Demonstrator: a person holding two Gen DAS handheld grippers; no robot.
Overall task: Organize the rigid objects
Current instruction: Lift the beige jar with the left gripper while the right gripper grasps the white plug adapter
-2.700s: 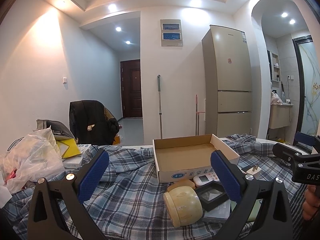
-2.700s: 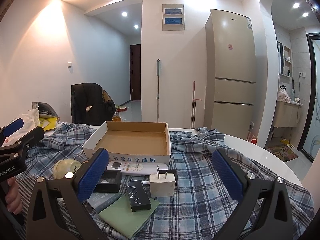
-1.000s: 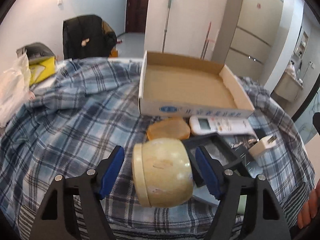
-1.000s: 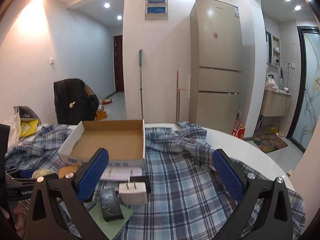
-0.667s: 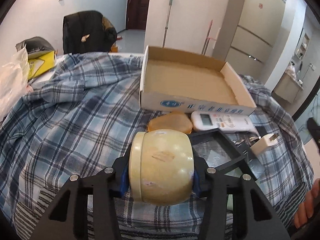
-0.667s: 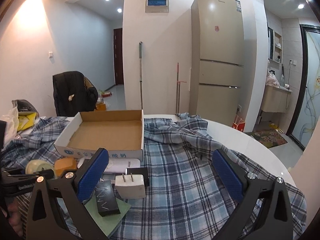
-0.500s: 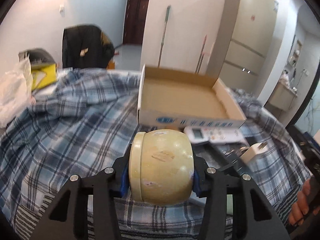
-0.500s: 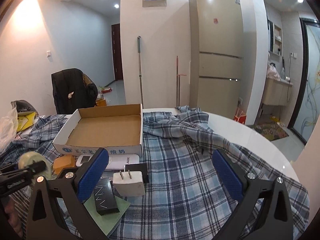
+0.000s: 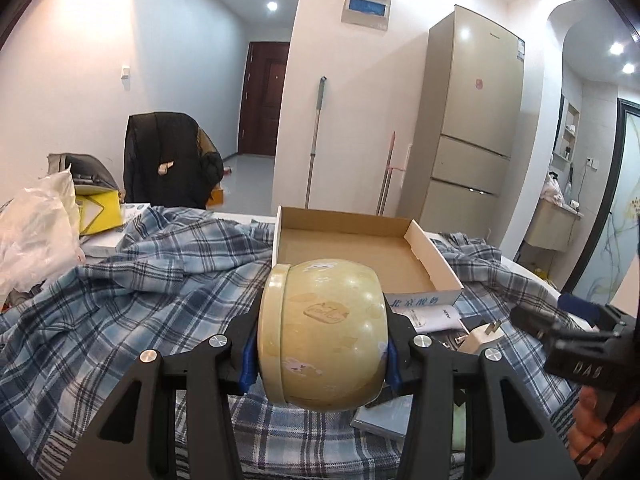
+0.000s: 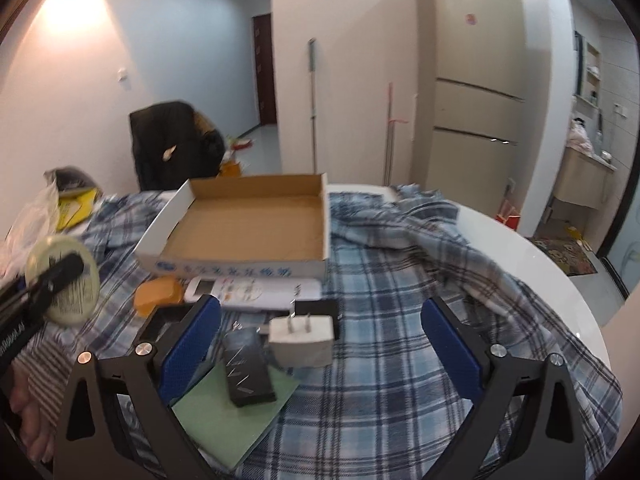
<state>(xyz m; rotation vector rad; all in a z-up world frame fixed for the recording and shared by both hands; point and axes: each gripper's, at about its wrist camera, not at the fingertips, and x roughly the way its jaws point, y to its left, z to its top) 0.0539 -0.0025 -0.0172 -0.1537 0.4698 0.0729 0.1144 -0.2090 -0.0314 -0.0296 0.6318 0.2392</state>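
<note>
1. Two grippers work over a round white counter [image 10: 560, 264] draped with a blue plaid cloth [image 10: 400, 300].
2. At the far left of the counter lie a white plastic bag [image 9: 36, 232] and a yellow packet [image 9: 98, 210].
3. The left gripper [image 9: 322, 344] has its blue-padded fingers [image 9: 249, 354] clamped on a cream round jar [image 9: 324, 336], one pad on each side. The jar lies on its side, lid to the left, and is held clear of the cloth.
4. Beyond the jar sits a shallow open cardboard box [image 10: 248, 224] with a white printed front wall; nothing is inside it.
5. Just in front of the box, left to right, lie an orange oval case [image 10: 158, 294] and a white remote control [image 10: 252, 290], the remote nearly touching the box wall.
6. Nearer the right camera a black slim box [image 10: 246, 364] rests on a green card [image 10: 232, 416], and a white plug adapter [image 10: 302, 338] stands beside it with its prongs up.
7. The right gripper [image 10: 320, 340] has its fingers [image 10: 192, 344] wide apart and holds nothing; the adapter and slim box show between them, below, untouched.
8. A hand [image 9: 596, 436] grips the right tool's handle at the right edge of the left view.
9. A tall fridge [image 9: 472, 128] stands against the back wall on the right.
</note>
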